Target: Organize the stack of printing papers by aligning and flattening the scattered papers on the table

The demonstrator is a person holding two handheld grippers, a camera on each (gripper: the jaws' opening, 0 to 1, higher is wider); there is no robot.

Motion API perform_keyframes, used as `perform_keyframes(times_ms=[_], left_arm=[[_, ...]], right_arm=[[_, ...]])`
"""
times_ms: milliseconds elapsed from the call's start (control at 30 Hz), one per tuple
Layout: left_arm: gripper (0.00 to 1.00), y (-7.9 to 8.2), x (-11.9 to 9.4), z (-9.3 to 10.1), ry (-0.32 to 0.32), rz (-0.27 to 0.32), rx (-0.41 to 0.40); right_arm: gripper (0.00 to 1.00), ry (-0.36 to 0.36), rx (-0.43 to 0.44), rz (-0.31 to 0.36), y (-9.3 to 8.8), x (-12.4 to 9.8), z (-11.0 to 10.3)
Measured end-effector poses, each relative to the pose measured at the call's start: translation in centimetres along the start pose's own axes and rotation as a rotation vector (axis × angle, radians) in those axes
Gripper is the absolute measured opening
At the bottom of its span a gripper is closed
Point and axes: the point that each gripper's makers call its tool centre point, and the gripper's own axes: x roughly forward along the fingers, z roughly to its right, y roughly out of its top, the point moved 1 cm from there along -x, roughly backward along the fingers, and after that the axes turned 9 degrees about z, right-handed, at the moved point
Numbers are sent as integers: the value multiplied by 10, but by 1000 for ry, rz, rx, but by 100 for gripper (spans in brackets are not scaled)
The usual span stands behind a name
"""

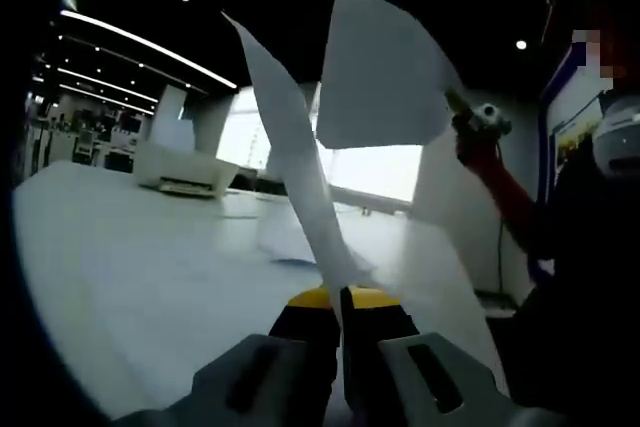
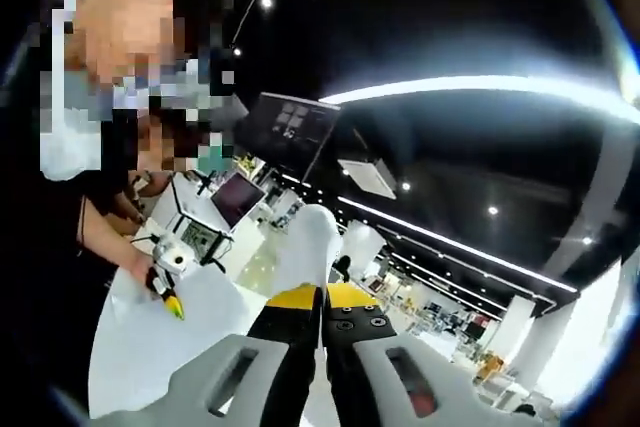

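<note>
Paper sheet [image 1: 300, 157] rising edge-on from the left gripper [image 1: 340, 312], whose yellow-tipped jaws are clenched on its lower edge; the sheet twists upward and broadens into a flat panel [image 1: 380, 72] held against the dark ceiling; the right gripper [image 1: 478, 119], entering the left gripper view from the right, meets the same sheet at its far edge, carried by a hand in a red sleeve [image 1: 500, 182]; whether its jaws pinch the paper there cannot be told from this view alone. Beneath the lifted sheet, the white table [image 1: 130, 267] extends to the left; more white paper [image 1: 290, 237] lies on it behind the raised sheet, and a white printer-like box [image 1: 185, 172] stands near the far edge of the table.

Right gripper view: the right gripper [image 2: 322, 309] with its jaws pressed together on the white sheet [image 2: 310, 242], which rises narrowly between the tips and spreads to the lower left [image 2: 180, 337]; the left gripper [image 2: 168, 292], yellow-tipped, appears at the left, in a person's hand, touching that spread of paper; monitors [image 2: 290, 132] and strip lights [image 2: 480, 87] occupy the hall behind.
</note>
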Motion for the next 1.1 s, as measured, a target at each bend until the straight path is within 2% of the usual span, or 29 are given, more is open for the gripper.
perform_keyframes(times_ms=[267, 533, 800, 900, 1100], left_arm=[[6, 0, -1, 0, 1, -1, 3], [6, 0, -1, 0, -1, -1, 1], [6, 0, -1, 0, -1, 0, 1], [6, 0, -1, 0, -2, 0, 1], [6, 0, 0, 3, -2, 0, 3]], right_arm=[[0, 82, 68, 46, 10, -11, -3], [0, 158, 103, 20, 4, -12, -9], [0, 202, 155, -9, -3, -8, -15], [0, 257, 226, -29, -5, -10, -20], [0, 330, 272, -25, 0, -7, -28]])
